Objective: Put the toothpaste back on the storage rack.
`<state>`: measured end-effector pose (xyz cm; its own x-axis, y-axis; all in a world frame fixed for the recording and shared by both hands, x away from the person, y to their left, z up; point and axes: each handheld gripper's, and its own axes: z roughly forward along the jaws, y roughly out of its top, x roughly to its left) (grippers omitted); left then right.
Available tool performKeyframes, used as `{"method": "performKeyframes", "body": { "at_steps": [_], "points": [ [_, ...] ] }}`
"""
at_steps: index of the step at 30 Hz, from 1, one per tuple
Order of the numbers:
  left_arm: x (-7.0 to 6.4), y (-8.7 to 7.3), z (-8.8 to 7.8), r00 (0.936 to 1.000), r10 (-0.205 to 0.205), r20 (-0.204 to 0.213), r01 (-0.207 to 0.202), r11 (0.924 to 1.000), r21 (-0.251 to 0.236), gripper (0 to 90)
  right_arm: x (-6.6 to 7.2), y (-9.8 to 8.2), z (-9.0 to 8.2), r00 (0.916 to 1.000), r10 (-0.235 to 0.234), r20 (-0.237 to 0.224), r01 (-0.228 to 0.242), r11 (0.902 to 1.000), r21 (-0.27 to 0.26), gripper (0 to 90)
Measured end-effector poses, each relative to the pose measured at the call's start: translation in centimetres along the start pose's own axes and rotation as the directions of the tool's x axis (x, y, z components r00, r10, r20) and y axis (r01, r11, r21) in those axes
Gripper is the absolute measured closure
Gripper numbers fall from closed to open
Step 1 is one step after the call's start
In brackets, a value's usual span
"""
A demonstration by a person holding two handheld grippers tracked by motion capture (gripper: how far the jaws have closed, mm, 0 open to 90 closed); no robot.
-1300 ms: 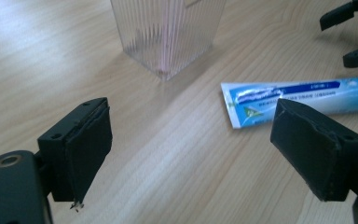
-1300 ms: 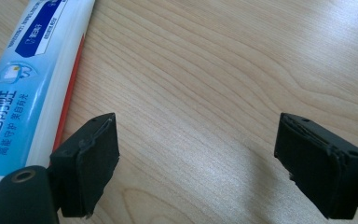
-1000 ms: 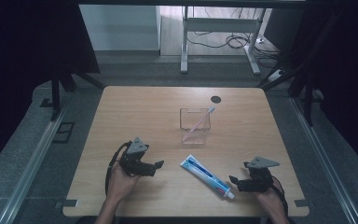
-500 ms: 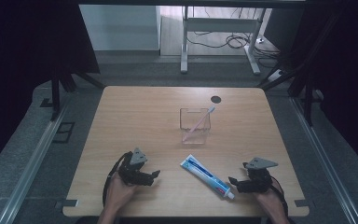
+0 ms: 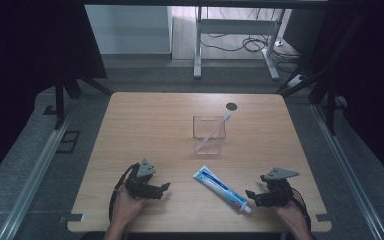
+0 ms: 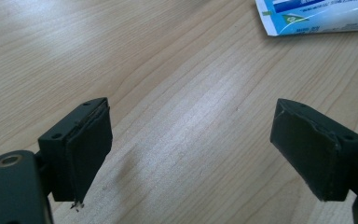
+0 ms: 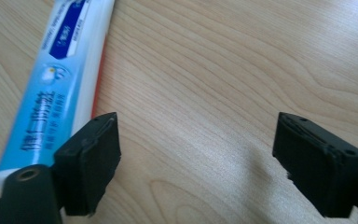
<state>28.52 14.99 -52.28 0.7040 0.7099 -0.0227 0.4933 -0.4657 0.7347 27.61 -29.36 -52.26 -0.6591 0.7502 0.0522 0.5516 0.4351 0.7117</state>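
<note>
Item: toothpaste tube, lying diagonally near the worktop's front edge; we are holding the right gripper beside its cap, the left gripper farther off, both with jaws spread, empty.

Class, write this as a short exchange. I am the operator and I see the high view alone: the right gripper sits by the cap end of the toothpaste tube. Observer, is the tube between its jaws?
Observer: No. In the right gripper view the toothpaste tube lies outside the left jaw; bare wood lies between the jaws of the right gripper.
Operator: Are those jaws wide apart?
Observer: Yes, open, nothing pressed by either pad.
Operator: And the left gripper?
Observer: The left gripper is open over bare table, with the tube's flat end at the top right corner of the left gripper view.
</note>
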Motion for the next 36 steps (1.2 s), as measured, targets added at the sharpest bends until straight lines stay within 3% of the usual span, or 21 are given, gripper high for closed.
{"method": "performKeyframes", "body": {
  "at_steps": [3,6,10,14,16,18,20,24,31,36],
  "points": [
    [0.1,0.0,-0.3,1.0000,-0.008,0.004,0.008,0.9999,-0.014,13.0,0.3,0.4,-0.6,1.0000,0.000,0.004,0.000,0.9999,0.012,18.1],
    [0.4,-0.2,-0.5,0.9996,-0.025,0.011,0.025,0.9995,-0.019,13.1,0.7,0.9,-1.0,0.9989,-0.012,-0.045,0.013,0.9992,0.039,23.4],
    [0.5,-0.3,-0.6,0.9991,-0.036,0.019,0.037,0.9989,-0.029,13.1,1.5,1.1,-1.4,0.9963,-0.018,-0.084,0.025,0.9964,0.082,42.2],
    [0.3,-0.3,-0.6,0.9993,-0.029,0.024,0.030,0.9991,-0.030,13.1,2.2,1.6,-1.6,0.9940,-0.001,-0.110,0.010,0.9966,0.082,54.6],
    [0.3,-0.3,-0.5,0.9993,-0.028,0.024,0.029,0.9993,-0.026,13.1,2.7,2.1,-1.8,0.9860,-0.015,-0.166,0.027,0.9973,0.068,63.0],
    [0.3,-0.4,-0.5,0.9994,-0.025,0.024,0.026,0.9994,-0.023,13.2,3.4,2.4,-1.8,0.9774,-0.061,-0.202,0.072,0.9962,0.049,69.9],
    [0.3,-0.4,-0.4,0.9994,-0.025,0.024,0.026,0.9994,-0.022,13.2,3.9,2.6,-1.8,0.9679,-0.073,-0.241,0.088,0.9949,0.049,72.7],
    [0.2,-0.3,-0.4,0.9995,-0.018,0.024,0.019,0.9996,-0.021,13.3,5.2,3.0,-1.2,0.9538,-0.131,-0.270,0.156,0.9852,0.071,77.0],
    [-0.3,-0.1,-0.4,0.9993,0.025,0.026,-0.024,0.9995,-0.021,13.3,6.6,3.1,0.0,0.9411,-0.158,-0.299,0.201,0.9723,0.119,87.3],
    [-0.3,-0.2,-0.3,0.9994,0.026,0.024,-0.026,0.9995,-0.018,13.4,6.7,3.2,0.8,0.9409,-0.150,-0.304,0.208,0.9637,0.168,87.9]
  ]
}}
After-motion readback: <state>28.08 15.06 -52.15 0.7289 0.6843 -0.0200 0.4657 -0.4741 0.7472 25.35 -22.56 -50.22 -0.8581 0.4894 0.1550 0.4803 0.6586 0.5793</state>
